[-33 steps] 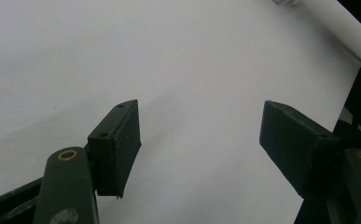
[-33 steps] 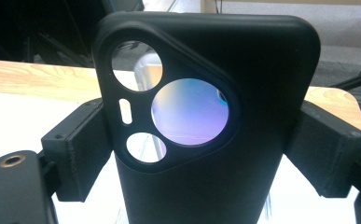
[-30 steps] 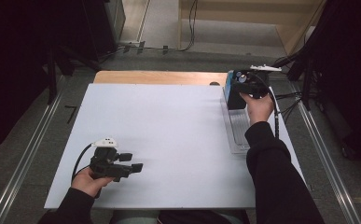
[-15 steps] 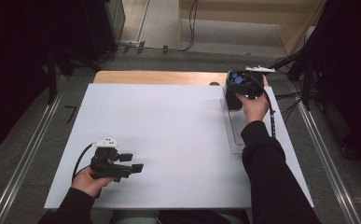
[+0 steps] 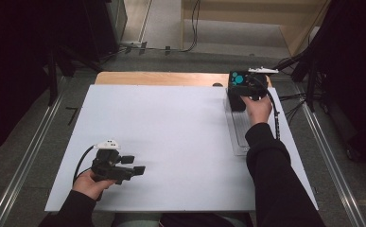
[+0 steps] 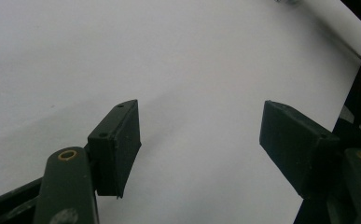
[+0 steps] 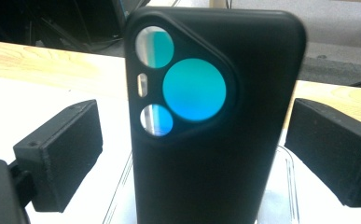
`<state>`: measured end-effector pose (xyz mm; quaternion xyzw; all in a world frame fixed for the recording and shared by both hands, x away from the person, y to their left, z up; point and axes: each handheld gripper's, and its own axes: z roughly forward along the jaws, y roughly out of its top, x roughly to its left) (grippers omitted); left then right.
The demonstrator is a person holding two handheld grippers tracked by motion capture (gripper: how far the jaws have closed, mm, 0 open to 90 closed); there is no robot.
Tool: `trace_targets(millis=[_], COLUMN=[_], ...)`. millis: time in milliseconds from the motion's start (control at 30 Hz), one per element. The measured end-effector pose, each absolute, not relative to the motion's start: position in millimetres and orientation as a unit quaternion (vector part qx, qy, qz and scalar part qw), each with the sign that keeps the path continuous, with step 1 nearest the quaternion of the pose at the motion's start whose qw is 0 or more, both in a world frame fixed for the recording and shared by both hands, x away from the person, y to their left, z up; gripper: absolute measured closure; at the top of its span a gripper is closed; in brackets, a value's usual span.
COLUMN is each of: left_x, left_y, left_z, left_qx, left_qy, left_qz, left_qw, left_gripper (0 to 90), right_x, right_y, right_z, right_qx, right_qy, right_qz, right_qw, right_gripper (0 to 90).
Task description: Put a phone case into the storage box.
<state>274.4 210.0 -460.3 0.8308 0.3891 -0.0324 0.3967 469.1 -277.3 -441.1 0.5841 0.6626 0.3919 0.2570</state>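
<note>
The black phone case (image 7: 215,121), with its three teal-tinted camera openings, stands upright at the far right of the white table (image 5: 171,137), on the far end of a clear plastic tray (image 5: 237,137) that runs back from it toward the person. In the right gripper view the case rises between the two black jaws, each standing clear of its sides with a gap showing, so the right gripper (image 5: 247,92) is wide and holds nothing; its jaws have just been opening around the case. That reads as a release: the case looks to have been set on end and let go, though what props it up at its base is cut off at the bottom of that view, and it may be leaning on something. The next move, by my judgement, calls for drawing the right gripper straight back from the case without brushing either side, since a tall thin thing on end tips easily. Well away from the case, at the near left corner of the table, the left gripper (image 5: 124,169) rests in the person's hand, its jaws part open over bare table with nothing between them.
</note>
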Motion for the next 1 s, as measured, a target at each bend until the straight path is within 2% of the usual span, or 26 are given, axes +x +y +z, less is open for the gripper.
trace_targets(millis=[233, 533, 700, 800, 900, 967, 1000], left_x=[274.6, 274.9, 276.6, 277.3, 278.3, 279.0, 279.3], left_y=[210.2, 209.7, 210.3, 210.5, 210.9, 211.2, 211.1], left_z=[-460.3, -459.0, -458.8, -459.0, -458.4, -458.1, -458.0], left_qx=[0.830, 0.830, 0.829, 0.829, 0.828, 0.828, 0.828], left_qy=[0.390, 0.391, 0.393, 0.393, 0.395, 0.394, 0.394], left_qz=[-0.032, -0.033, -0.035, -0.034, -0.034, -0.034, -0.035], left_qw=[0.397, 0.396, 0.395, 0.396, 0.397, 0.397, 0.397], left_gripper=[29.3, 29.3, 29.3, 29.3, 29.2, 29.3, 29.3], right_x=[457.9, 439.0, 426.8, 420.0, 412.9, 408.6, 406.1], right_y=[-275.4, -262.7, -251.9, -247.9, -243.9, -241.7, -240.9], right_z=[-426.9, -412.9, -408.0, -405.1, -403.5, -403.9, -404.4], right_qx=[0.593, 0.575, 0.547, 0.533, 0.524, 0.531, 0.528], right_qy=[0.658, 0.689, 0.715, 0.725, 0.735, 0.739, 0.740], right_qz=[0.399, 0.403, 0.398, 0.402, 0.405, 0.396, 0.399], right_qw=[0.236, 0.181, 0.179, 0.170, 0.146, 0.124, 0.116], right_gripper=[1.6, 1.7, 1.9, 5.7, 5.9, 13.8, 14.0])
